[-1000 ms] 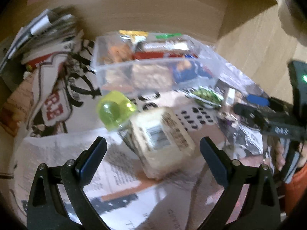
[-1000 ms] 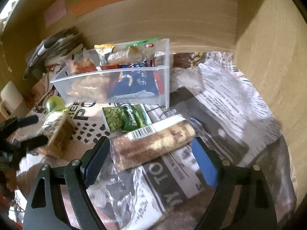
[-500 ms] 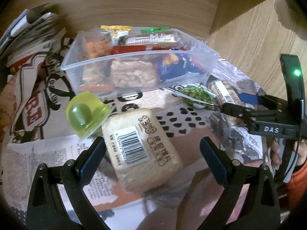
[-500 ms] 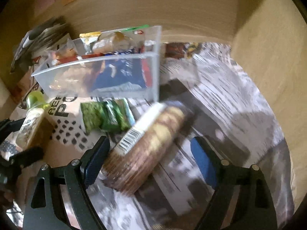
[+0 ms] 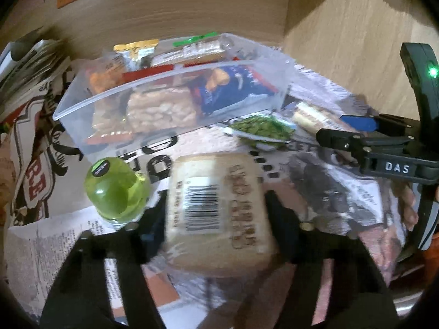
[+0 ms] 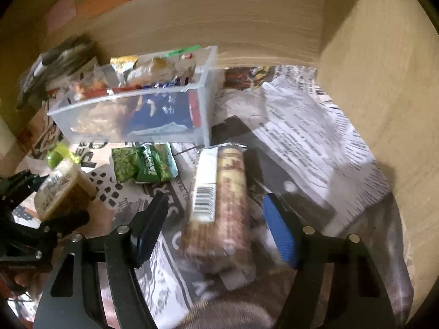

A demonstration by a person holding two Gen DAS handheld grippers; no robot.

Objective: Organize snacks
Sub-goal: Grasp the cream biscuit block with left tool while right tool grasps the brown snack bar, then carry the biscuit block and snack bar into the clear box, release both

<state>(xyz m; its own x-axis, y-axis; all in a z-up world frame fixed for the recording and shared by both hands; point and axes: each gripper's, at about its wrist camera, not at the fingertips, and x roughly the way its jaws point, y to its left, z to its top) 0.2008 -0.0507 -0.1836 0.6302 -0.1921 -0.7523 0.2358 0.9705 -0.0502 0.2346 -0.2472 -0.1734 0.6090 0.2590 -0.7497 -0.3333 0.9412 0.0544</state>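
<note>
On the newspaper-covered desk, my left gripper (image 5: 216, 219) has just closed onto the pale barcoded cracker pack (image 5: 216, 208), while my right gripper (image 6: 216, 230), closing too, brackets the brown biscuit roll (image 6: 219, 211) without touching it.

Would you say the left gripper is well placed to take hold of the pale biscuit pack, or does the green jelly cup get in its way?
Probably yes. The left gripper already straddles the pale biscuit pack, its jaws just having been closing onto its sides. The green jelly cup sits just outside the left finger, so nothing blocks it.
</note>
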